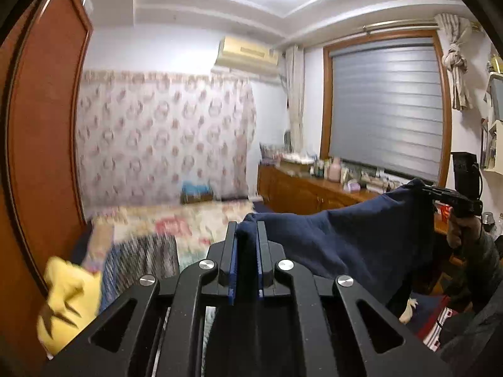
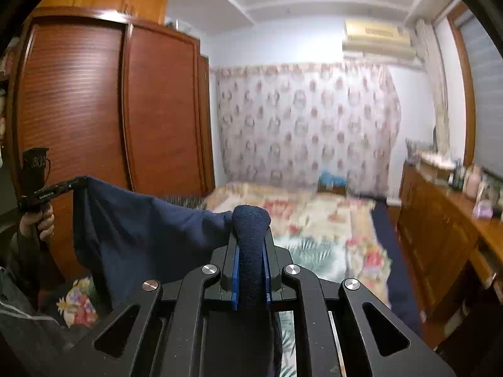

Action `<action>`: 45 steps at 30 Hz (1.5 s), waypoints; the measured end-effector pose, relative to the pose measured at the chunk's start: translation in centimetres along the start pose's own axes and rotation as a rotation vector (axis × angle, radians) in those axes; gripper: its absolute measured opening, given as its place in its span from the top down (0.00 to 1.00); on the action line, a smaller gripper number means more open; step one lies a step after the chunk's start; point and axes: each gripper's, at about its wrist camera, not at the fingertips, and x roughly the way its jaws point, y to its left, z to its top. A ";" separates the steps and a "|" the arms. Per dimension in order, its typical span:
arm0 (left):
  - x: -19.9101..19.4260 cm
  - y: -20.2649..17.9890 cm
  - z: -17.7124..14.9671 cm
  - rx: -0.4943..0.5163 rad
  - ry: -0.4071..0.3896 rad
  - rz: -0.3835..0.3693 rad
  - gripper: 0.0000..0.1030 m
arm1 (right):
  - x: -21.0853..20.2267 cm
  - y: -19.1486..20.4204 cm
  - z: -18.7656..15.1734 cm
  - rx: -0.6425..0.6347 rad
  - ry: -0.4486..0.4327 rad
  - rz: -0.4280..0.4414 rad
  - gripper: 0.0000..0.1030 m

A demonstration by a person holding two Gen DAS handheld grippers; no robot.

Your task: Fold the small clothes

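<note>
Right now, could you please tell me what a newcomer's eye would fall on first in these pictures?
A navy garment hangs stretched in mid-air, one end pinched in the left gripper, the other in the right gripper. Below lies a bed with a floral cover. A brown wardrobe stands beside it.

Setting: home bedroom.
Ahead of tool: bed (image 2: 314, 220) with floral cover, patterned curtain (image 2: 301, 125).
Left of tool: wooden wardrobe (image 2: 110, 110).
Right of tool: cluttered dresser (image 2: 446, 207), window blind (image 1: 386, 106).
Above: air conditioner (image 1: 248, 51).
</note>
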 end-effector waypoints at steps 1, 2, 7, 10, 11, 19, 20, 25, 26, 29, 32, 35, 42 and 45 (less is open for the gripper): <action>-0.5 -0.1 1.1 0.012 -0.024 0.008 0.90 | -0.6 0.2 0.8 -0.009 -0.020 -0.004 0.89; -0.7 -0.1 1.7 0.018 -0.037 0.014 0.90 | -1.3 0.3 1.9 -0.018 -0.042 -0.009 0.89; -2.1 0.6 5.8 0.038 -0.111 0.074 0.90 | -3.2 1.5 6.3 -0.080 -0.110 -0.029 0.89; -2.7 1.4 7.5 0.051 -0.149 0.093 0.90 | -3.6 1.8 8.3 -0.100 -0.139 -0.045 0.89; -2.8 1.7 8.0 0.058 -0.161 0.106 0.90 | -3.6 2.0 8.8 -0.104 -0.148 -0.046 0.89; 4.3 4.5 6.9 0.078 -0.072 0.150 0.90 | 3.8 1.3 8.8 -0.134 -0.092 -0.106 0.89; 6.5 5.3 6.0 0.080 -0.045 0.156 0.90 | 5.5 1.0 8.6 -0.137 -0.071 -0.104 0.89; 16.4 7.8 2.0 0.061 0.090 0.206 0.90 | 15.8 -1.8 6.0 -0.140 0.075 -0.109 0.89; 18.5 8.4 1.0 0.058 0.121 0.208 0.90 | 18.2 -2.6 5.1 -0.132 0.112 -0.115 0.89; 24.2 9.9 -1.4 0.048 0.224 0.208 0.90 | 24.4 -4.7 3.1 -0.101 0.209 -0.116 0.89; 29.5 11.1 -3.3 0.049 0.301 0.198 0.90 | 30.1 -7.1 1.9 -0.073 0.277 -0.114 0.89; 33.2 12.0 -4.4 0.046 0.361 0.192 0.90 | 34.9 -9.7 1.2 -0.030 0.332 -0.100 0.89; 38.1 13.2 -6.7 0.036 0.456 0.176 0.90 | 43.2 -14.5 2.5 0.024 0.434 -0.075 0.89; 39.0 13.3 -7.5 0.020 0.475 0.172 0.90 | 42.1 -15.8 1.5 0.039 0.462 -0.065 0.89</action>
